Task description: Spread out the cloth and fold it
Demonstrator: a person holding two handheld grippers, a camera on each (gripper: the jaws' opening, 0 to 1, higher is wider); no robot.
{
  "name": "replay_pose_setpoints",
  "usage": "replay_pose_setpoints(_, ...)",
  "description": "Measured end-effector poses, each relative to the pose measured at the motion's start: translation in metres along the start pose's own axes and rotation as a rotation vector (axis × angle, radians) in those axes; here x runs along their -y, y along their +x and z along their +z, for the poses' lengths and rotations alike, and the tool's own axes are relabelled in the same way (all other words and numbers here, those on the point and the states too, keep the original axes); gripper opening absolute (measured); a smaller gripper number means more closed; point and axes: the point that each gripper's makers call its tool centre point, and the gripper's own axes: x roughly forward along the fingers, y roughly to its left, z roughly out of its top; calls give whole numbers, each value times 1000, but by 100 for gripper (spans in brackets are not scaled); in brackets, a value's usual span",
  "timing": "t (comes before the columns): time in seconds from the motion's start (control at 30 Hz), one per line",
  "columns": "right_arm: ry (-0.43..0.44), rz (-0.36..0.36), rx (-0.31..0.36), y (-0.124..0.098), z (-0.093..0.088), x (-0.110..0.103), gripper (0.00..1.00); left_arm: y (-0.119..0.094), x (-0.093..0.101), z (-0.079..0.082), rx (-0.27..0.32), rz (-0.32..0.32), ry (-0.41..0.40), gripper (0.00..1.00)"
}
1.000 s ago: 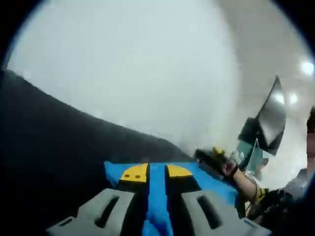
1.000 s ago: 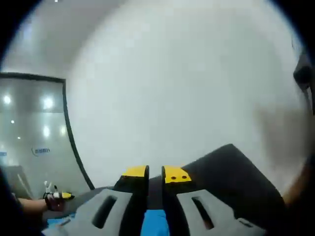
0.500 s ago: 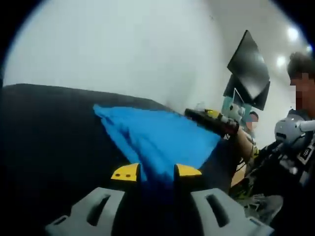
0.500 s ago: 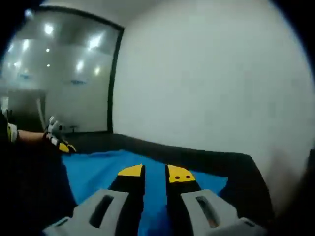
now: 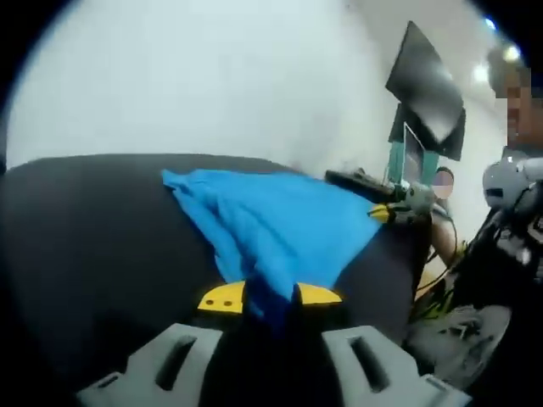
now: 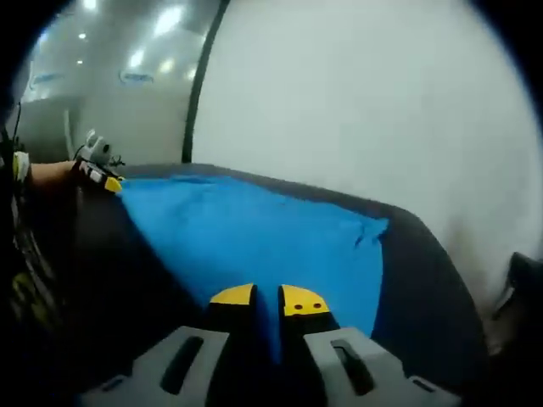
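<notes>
Dark table [image 6: 424,280], cloth [image 6: 254,246] in right gripper [image 6: 268,300]

A bright blue woven cloth [image 6: 254,246], soft and matt with shallow creases, lay on a black, matt, smooth table surface [image 5: 93,237]. The left gripper [image 5: 270,297] showed grey moulded plastic jaws with glossy yellow tips, as did the right gripper [image 6: 268,298]. Behind stood a plain white wall [image 6: 365,102], matt and even.

Your right gripper [image 6: 268,298] pinches the near edge of the blue cloth [image 6: 254,242], which lies spread across the dark table [image 6: 424,288]; your other gripper [image 6: 97,165] holds its far-left corner.
</notes>
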Motion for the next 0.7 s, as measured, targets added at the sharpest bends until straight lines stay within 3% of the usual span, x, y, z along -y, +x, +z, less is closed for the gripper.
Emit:
replay_pose_setpoints(0.03,-27,-18,-44,-1,-6,3,7,-2,-6,-1,-7,20,-7,12)
replay_pose_setpoints(0.07,-50,-34,-31,-3,-3,8,5,-5,-11,-1,-7,35,-9,7)
replay_pose_setpoints(0.13,-57,-86,-43,-6,-6,20,0,-8,-9,-2,-7,9,-72,6)
replay_pose_setpoints(0.2,4,-85,-25,-8,-6,22,0,-9,-13,-1,2,23,-72,5)
replay_pose_setpoints(0.33,-41,-84,-34,-7,-6,18,0,-8,-10,-1,-2,3,-93,5)
replay_pose_setpoints(0.4,-50,-84,-29,-7,-5,18,0,-11,-6,4,31,-32,-159,5)
replay_pose_setpoints(0.47,-70,-102,-13,-9,-2,19,0,-15,-6,8,58,-40,-165,6)
replay_pose_setpoints(0.53,-46,-123,37,-12,9,19,1,-20,-5,17,119,-49,-178,6)
replay_pose_setpoints(0.57,-3,-99,92,-11,21,12,3,-24,-5,21,148,-64,-186,6)
replay_pose_setpoints(0.7,141,118,270,-5,72,-40,9,-50,-18,52,364,-97,-264,7)
